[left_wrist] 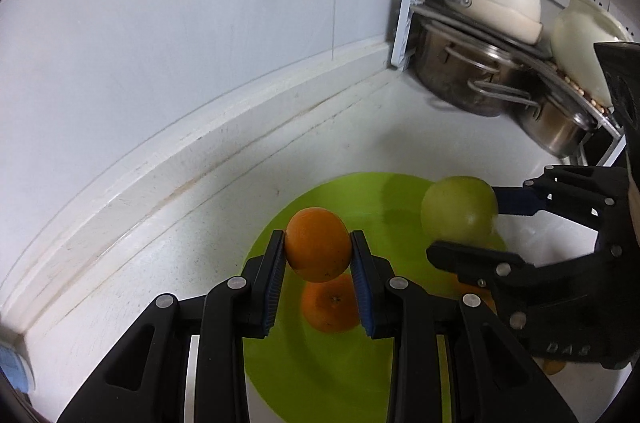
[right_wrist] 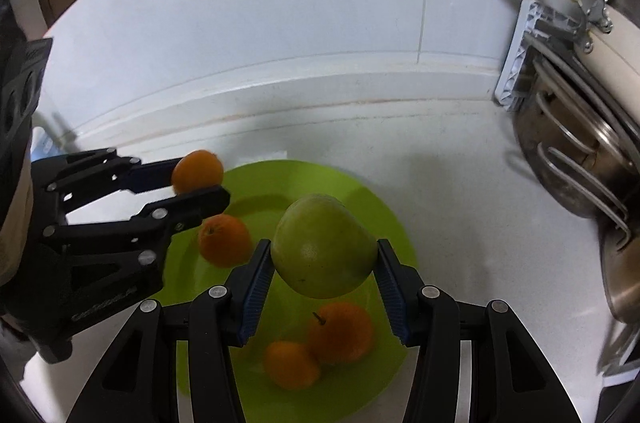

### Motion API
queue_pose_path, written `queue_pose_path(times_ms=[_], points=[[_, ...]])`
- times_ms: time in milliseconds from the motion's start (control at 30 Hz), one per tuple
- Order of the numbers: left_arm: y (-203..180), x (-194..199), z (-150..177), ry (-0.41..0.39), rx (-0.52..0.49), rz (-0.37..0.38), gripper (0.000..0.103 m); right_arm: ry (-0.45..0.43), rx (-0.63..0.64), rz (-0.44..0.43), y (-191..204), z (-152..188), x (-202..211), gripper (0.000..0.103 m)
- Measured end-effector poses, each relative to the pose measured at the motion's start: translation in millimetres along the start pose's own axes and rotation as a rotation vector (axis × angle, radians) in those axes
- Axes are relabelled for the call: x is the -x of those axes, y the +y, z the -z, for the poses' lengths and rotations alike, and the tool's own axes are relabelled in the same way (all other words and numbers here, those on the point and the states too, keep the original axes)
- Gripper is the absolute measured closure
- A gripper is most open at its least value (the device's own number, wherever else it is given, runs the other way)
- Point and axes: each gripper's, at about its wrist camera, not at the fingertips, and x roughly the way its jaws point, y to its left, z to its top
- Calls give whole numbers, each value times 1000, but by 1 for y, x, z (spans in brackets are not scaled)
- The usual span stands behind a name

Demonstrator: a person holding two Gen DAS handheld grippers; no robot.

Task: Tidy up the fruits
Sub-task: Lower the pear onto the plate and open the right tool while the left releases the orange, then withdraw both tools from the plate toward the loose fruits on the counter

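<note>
left claw (left_wrist: 318, 251) grips orange (left_wrist: 318, 243) | green plate (left_wrist: 280, 363) | white counter (left_wrist: 340, 143)

Clearance over green plate (right_wrist: 360, 199)
Three oranges (right_wrist: 340, 333) crowd 6–9 o'clock; plate's 12–3 o'clock bare; pot rack (right_wrist: 516, 63) blocks counter at 2 o'clock.

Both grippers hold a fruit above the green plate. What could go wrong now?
The orange in the left gripper may land on an orange already lying on the plate and roll off. The right gripper holds the green apple close by, so the two grippers could bump.
</note>
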Motion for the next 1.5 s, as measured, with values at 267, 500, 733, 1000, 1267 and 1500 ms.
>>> queue_pose_path(times_ms=[267, 500, 733, 1000, 1267, 1500], points=[[-1, -19, 4, 49, -24, 18, 71, 39, -3, 16, 7, 4, -15, 52], [1, -16, 7, 41, -21, 18, 66, 53, -21, 9, 8, 12, -17, 48], [4, 2, 12, 17, -12, -7, 61, 27, 3, 51, 13, 17, -4, 39], [-3, 44, 17, -51, -15, -26, 53, -67, 1, 81, 17, 20, 36, 39], [-11, 96, 33, -118, 13, -27, 44, -176, 10, 124, 32, 38, 92, 39], [-20, 131, 52, -151, 34, -25, 38, -233, 29, 119, 48, 62, 130, 39]])
